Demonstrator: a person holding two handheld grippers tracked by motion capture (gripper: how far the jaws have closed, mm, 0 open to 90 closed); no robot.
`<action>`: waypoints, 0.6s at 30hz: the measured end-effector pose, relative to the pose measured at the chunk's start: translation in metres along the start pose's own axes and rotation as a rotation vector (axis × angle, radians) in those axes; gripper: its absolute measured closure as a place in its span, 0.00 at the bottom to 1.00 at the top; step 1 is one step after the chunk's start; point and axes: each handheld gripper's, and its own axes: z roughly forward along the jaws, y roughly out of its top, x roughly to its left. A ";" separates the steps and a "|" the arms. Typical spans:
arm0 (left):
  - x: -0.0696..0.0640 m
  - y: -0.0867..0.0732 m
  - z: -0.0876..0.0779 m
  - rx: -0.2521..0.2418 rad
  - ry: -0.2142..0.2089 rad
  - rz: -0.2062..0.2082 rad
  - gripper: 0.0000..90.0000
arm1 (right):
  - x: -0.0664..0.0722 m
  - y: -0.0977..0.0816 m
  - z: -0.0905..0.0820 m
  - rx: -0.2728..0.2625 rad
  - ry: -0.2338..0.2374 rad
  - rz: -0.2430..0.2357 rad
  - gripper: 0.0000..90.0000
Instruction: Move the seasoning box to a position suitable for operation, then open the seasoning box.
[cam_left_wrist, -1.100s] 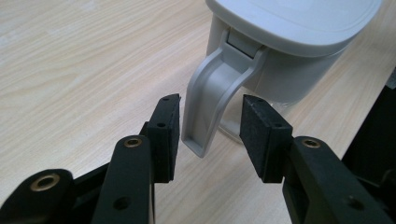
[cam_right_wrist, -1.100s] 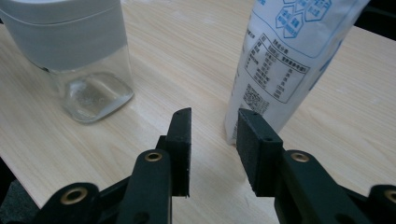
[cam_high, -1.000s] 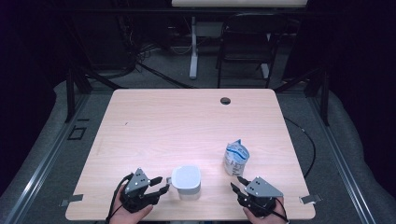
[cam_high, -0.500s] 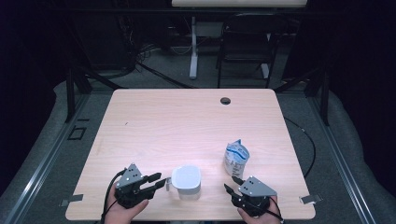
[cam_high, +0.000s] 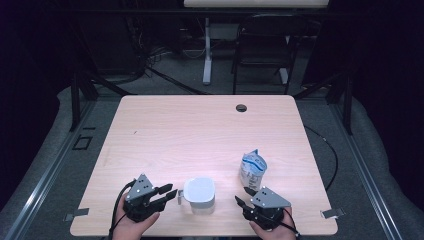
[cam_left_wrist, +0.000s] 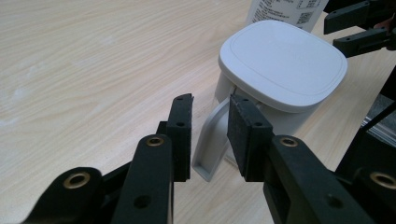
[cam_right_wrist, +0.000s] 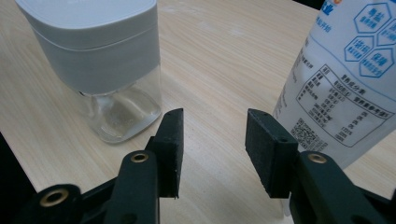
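The lidded jug stands upright near the front edge of the table, with the pouch just beside it to the right. The jug's handle is straddled by the left gripper, whose jaws have just been closing; a gap is seen on each side of the handle, so nothing is grasped yet. The right gripper is aimed at bare table between the jug and the pouch; its jaws have just been opening and nothing is held between them.

The step in hand is judged to be the taking of the handle. It would be done well if the handle were kept centred between the pads before the jaws are closed fully, so that the jug is not pushed aside or turned. The pads should be set along the middle of the handle rather than at its lower tip, where a grip could slip off. The pouch looks light and easily toppled, so it should be approached squarely by the right gripper and taken at its body.
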 end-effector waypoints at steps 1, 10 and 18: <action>-0.001 0.001 0.000 0.004 0.002 0.004 0.81 | 0.001 0.000 0.001 -0.002 -0.002 -0.001 0.64; -0.002 0.005 0.001 0.010 0.015 0.008 0.82 | 0.005 0.002 0.003 -0.015 0.008 -0.008 0.59; -0.001 0.006 0.004 0.012 0.017 -0.006 0.82 | 0.004 0.004 0.007 -0.005 0.022 -0.001 0.58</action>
